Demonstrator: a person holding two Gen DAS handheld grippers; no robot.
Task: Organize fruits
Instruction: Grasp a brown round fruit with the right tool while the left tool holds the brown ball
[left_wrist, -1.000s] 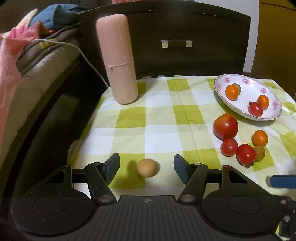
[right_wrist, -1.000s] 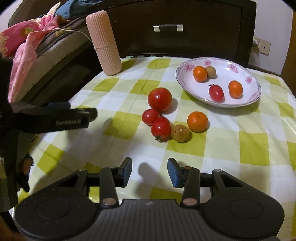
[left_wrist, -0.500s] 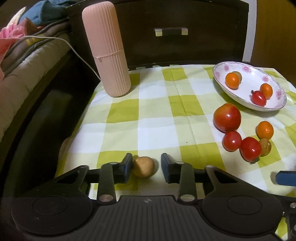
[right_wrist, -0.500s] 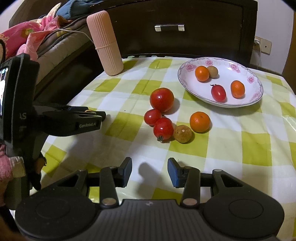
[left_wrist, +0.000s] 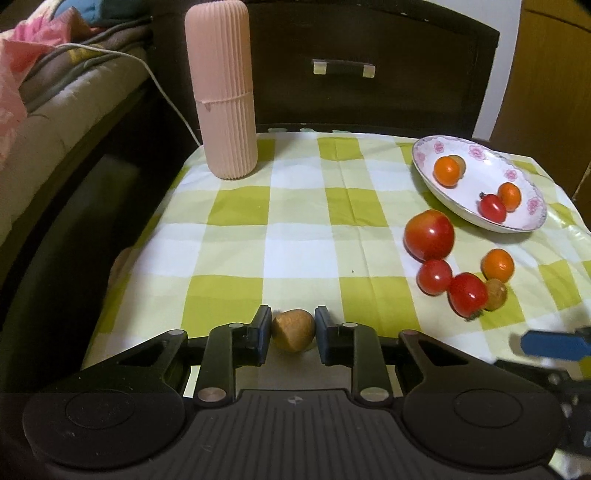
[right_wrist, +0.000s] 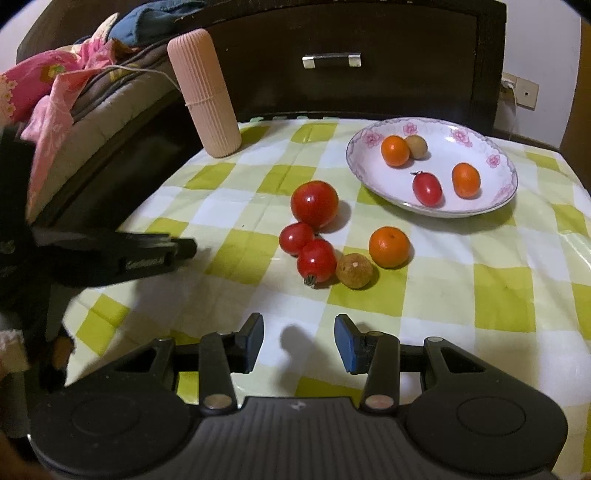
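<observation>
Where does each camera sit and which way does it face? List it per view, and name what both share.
Left wrist: behind the left tongs, low over the table's near left corner, facing the pink canister; its pads close on a brown fruit.
Right wrist: behind the open right tongs, facing the fruit cluster; the left tongs' arm shows at left.
Shared: flowered bowl, large tomato, canister.

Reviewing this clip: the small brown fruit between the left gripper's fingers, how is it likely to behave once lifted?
The brown fruit is round and small, so it could roll or pivot if the left gripper pinches off-centre. Its skin looks dull and rough, so probably not slippery. It looks light for its size and likely rigid enough for both pads.
</observation>
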